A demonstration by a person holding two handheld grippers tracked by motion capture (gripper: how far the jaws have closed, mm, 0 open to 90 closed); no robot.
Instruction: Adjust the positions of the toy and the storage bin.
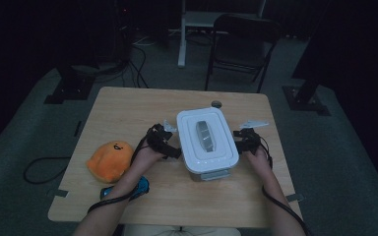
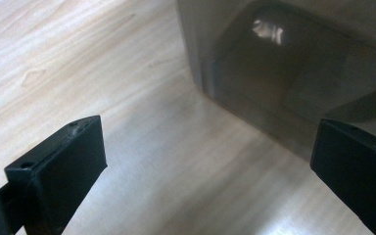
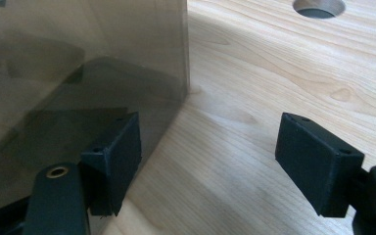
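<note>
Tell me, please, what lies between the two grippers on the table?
The white lidded box lies between the left gripper and the right gripper, one at each side, as the high view shows.

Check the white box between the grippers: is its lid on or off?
On. The white lid sits flat over the box, its grey handle lying along the top.

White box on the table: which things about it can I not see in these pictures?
- Contents of the white box: high view, hidden by its closed lid.
- Its lid: cut off by the top edge in both gripper views.
- Blue object: high view, mostly covered by the left forearm.
</note>
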